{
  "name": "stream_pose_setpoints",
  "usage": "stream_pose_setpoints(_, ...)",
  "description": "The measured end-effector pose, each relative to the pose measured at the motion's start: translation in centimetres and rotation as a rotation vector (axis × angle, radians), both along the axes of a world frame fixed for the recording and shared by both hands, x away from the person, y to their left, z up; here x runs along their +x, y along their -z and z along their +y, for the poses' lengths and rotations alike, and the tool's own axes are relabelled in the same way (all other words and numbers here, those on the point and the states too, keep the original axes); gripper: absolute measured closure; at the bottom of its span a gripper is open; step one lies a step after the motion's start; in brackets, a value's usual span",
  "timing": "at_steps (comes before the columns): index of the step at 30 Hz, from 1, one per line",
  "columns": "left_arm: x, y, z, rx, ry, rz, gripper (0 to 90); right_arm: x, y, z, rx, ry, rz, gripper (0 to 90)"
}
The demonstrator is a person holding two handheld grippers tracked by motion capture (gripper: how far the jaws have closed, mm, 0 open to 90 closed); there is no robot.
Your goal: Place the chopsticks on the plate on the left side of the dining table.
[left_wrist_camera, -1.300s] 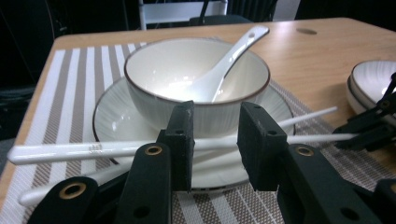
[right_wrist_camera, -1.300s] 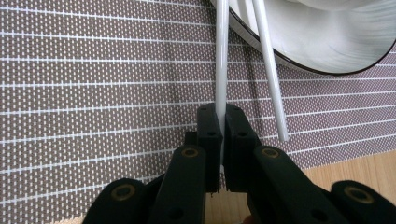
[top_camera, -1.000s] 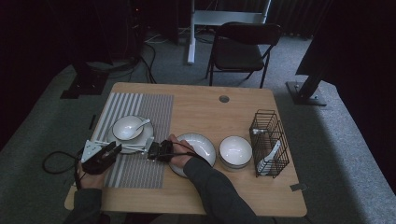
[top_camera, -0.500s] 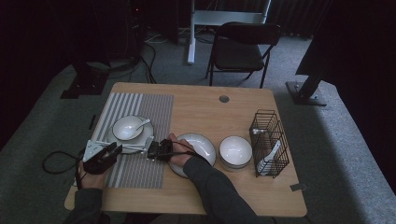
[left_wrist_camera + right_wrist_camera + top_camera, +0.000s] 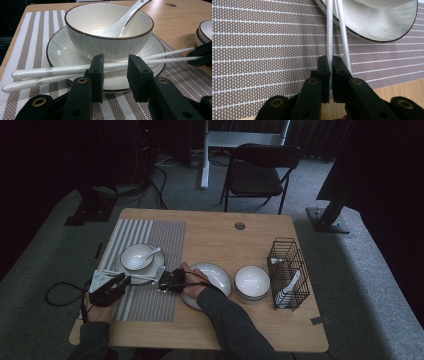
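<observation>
Meanwhile the right gripper pinched one of two white plastic chopsticks (its twin ran just beside), both lying across the white ribbed saucer's rim on the striped woven placemat; the left gripper stood parted around them.

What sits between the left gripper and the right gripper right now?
The two white chopsticks span that stretch, crossing the plate's front rim over the striped placemat, seen in the high view and the left gripper view.

Bowl on plate just beyond chopsticks; bare placemat nearer.
</observation>
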State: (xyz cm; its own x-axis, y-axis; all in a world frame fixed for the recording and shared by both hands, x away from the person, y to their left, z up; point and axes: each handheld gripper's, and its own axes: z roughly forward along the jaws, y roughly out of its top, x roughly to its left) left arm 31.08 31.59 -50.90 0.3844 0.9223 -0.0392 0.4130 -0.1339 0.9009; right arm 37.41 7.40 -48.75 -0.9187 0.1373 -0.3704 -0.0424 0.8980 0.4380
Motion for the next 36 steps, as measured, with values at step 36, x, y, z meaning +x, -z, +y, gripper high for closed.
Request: stream_pose_setpoints(36,0.4,0.3,-0.3,0.013,0.001,0.034,67.3,0.0,-1.8,-2.4,0.122,0.058,0.006,66.3)
